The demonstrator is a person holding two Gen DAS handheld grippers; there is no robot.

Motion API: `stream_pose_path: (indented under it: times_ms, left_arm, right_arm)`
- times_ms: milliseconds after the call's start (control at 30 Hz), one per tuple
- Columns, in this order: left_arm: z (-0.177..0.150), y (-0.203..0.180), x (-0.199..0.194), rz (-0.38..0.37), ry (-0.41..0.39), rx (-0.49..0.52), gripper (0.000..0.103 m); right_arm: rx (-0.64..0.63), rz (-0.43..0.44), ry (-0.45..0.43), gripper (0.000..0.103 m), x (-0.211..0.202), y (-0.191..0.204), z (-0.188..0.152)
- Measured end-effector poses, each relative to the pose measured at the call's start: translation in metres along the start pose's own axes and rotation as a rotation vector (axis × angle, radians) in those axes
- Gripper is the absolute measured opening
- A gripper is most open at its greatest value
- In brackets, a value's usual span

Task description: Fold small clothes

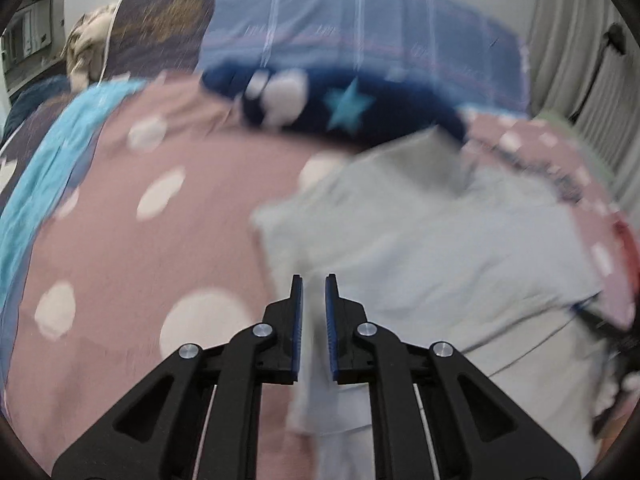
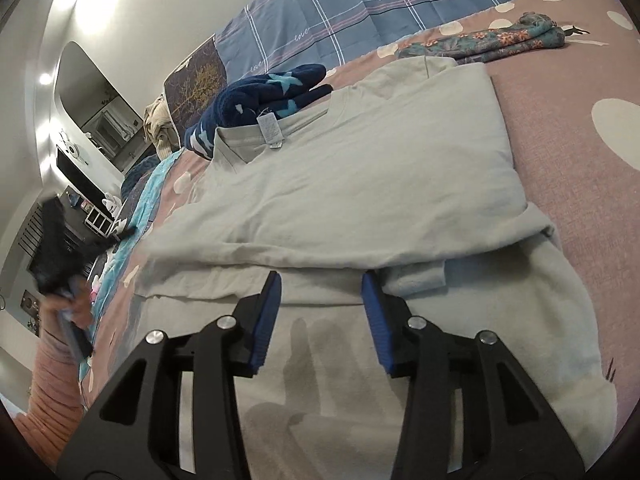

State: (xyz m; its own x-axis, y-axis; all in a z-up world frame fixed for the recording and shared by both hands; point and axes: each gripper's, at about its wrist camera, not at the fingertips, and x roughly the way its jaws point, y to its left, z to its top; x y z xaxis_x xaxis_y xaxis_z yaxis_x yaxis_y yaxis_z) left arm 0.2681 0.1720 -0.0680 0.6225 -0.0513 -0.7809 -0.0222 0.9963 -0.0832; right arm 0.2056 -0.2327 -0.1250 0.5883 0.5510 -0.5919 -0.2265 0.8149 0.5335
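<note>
A pale grey shirt [image 2: 360, 184] lies partly folded on the pink dotted bedsheet [image 2: 560, 120], its collar and label toward the far left. My right gripper [image 2: 320, 284] is open and empty, low over the shirt's near part. In the blurred left wrist view the shirt [image 1: 420, 240] lies ahead and to the right. My left gripper [image 1: 314, 284] has its jaws close together with a narrow gap, and a strip of the grey cloth runs between the pads. In the right wrist view the left gripper [image 2: 60, 248] is at the far left, blurred.
A navy star-patterned garment [image 2: 264, 92] lies beyond the shirt; it also shows in the left wrist view [image 1: 340, 104]. A folded floral cloth [image 2: 500, 40] lies at the far right. A blue plaid quilt [image 2: 360, 12] runs along the wall. A turquoise cloth [image 1: 48, 168] lies at the bed's left side.
</note>
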Motion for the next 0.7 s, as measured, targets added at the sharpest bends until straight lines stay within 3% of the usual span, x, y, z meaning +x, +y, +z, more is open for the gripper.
stream_pose_path:
  times_ms: [100,167,300,367,433,467,533,600,633,700]
  left_arm:
    - [-0.007,0.009,0.004,0.012,-0.001,-0.045,0.017]
    - [-0.009,0.005,-0.006,-0.011,-0.040,-0.056,0.031]
    - [-0.010,-0.026,-0.008,-0.076,-0.079,0.021,0.040]
    - [-0.018,-0.044,0.001,-0.071,-0.057,0.061,0.052]
    - [-0.031,-0.058,0.028,0.024,0.004,0.126,0.057]
    - [-0.035,-0.062,0.030,0.051,-0.008,0.148,0.058]
    - [-0.034,-0.066,0.021,0.085,-0.039,0.172,0.058]
    - [-0.032,-0.067,0.012,0.170,-0.084,0.199,0.059]
    - [-0.030,-0.068,0.006,0.257,-0.120,0.233,0.059]
    - [-0.026,-0.069,-0.006,0.351,-0.181,0.264,0.059]
  right_arm:
    - [0.000,0.003,0.000,0.044,-0.001,-0.002,0.000]
    - [0.002,0.005,0.000,0.044,-0.001,-0.002,0.000]
    - [0.001,0.007,0.001,0.045,-0.001,-0.003,-0.001]
    - [0.002,0.008,-0.002,0.045,-0.002,-0.002,0.000]
    - [0.012,-0.011,-0.022,0.045,-0.008,-0.004,0.001]
    - [0.012,-0.043,-0.030,0.045,-0.012,-0.004,0.002]
    - [-0.023,-0.167,-0.069,0.049,-0.029,-0.007,0.006]
    - [-0.049,-0.335,-0.127,0.051,-0.050,-0.016,0.007]
    - [-0.052,-0.373,-0.137,0.052,-0.058,-0.023,0.007]
    - [-0.033,-0.380,-0.128,0.053,-0.071,-0.038,0.006]
